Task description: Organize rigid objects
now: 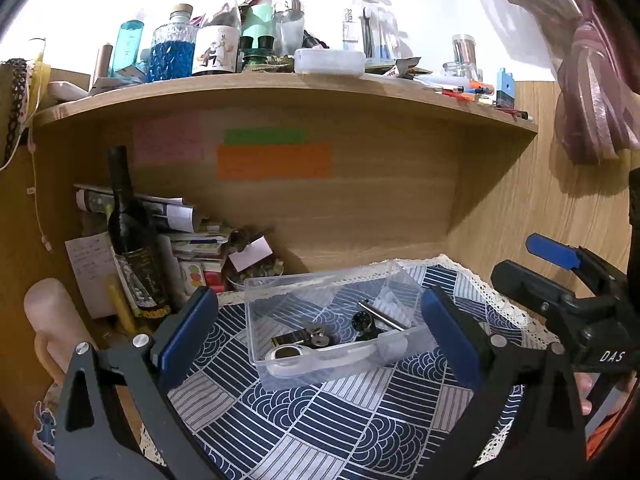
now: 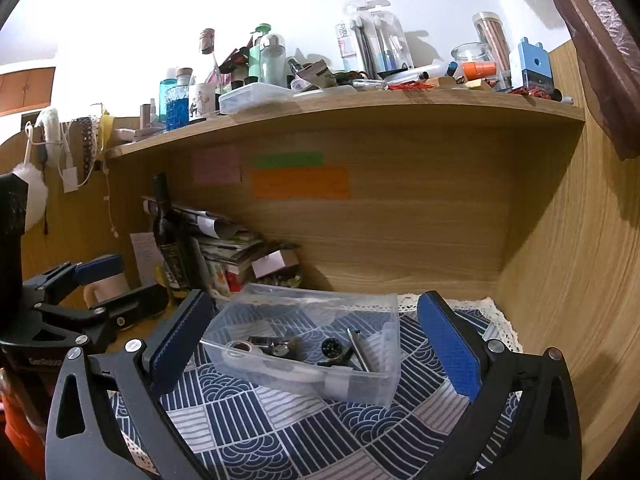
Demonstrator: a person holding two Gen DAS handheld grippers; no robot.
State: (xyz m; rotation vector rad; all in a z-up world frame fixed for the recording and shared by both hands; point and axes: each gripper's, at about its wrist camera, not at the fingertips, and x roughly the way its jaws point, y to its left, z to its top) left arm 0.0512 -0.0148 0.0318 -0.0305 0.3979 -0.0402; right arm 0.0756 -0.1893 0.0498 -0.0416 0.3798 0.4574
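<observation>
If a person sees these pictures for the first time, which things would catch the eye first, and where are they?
Probably the clear plastic box in the middle, standing on the blue-and-white patterned cloth and holding small metal items. Both the left gripper and the right gripper are open and empty, framing it. Next, the dark wine bottle standing at the back left, and the crowded shelf of bottles above.

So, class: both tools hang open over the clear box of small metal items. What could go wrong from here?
1. The clear box looks light; a push from the right tool might slide it across the patterned cloth.
2. The left tool is near the dark wine bottle, which could be knocked over by a sideways swing.
</observation>
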